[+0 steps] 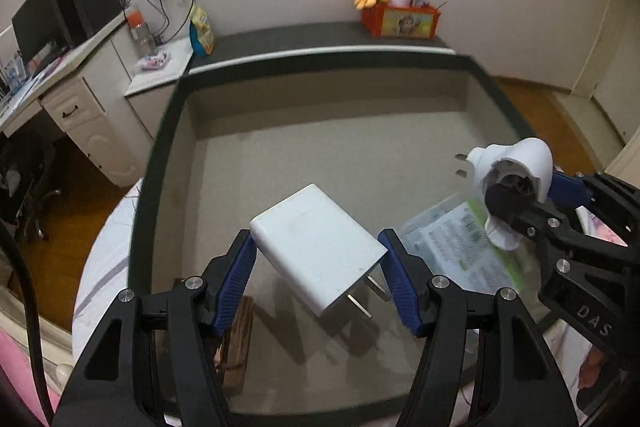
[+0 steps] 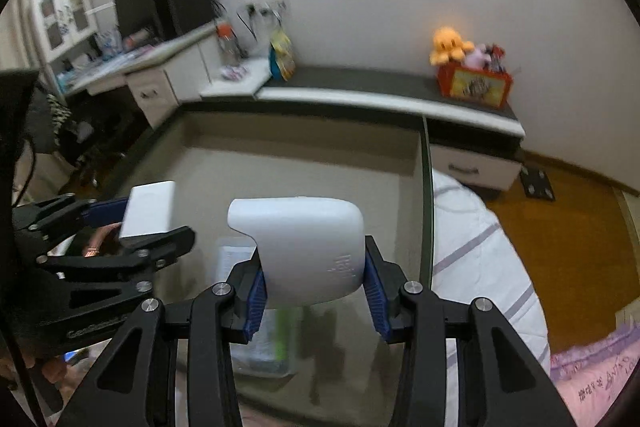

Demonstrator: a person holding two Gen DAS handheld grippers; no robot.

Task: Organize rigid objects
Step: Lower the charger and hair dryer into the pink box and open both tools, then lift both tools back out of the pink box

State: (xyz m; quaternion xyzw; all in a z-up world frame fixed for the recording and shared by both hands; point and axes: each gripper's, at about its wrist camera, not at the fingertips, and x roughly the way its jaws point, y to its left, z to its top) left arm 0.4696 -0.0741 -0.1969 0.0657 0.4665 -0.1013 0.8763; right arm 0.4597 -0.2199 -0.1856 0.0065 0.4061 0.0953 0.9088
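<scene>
White, hard plastic marks both task objects. The left gripper (image 1: 318, 269) clamps a flat rectangular charger (image 1: 318, 247) across its two broad sides, the blue pads (image 1: 236, 281) pressed against the casing, its two metal prongs pointing down and toward the camera. The right gripper (image 2: 314, 293) is closed on a rounded plug-in adapter (image 2: 306, 251), pads bearing on its curved flanks; in the left wrist view its two prongs jut out to the left.

Both objects are held in the air above a glass-topped table (image 1: 168, 131) with a dark rim — the charger over the near middle of the glass, the adapter toward the table's right edge. Below the adapter lies a clear plastic box (image 1: 460, 247) holding printed green-and-white packets; motion blur leaves it unclear whether the box rests on the glass or beneath it.

Handling, as judged: both pieces look light, stiff and smooth, so neither should deform under the pads, but a glossy shell can slip or pivot. The charger's flat parallel faces give the surest hold. The adapter's rounded body offers less contact — it is best taken across its widest part, away from the prongs. The prongs may scratch or knock the glass if set down tip first.
</scene>
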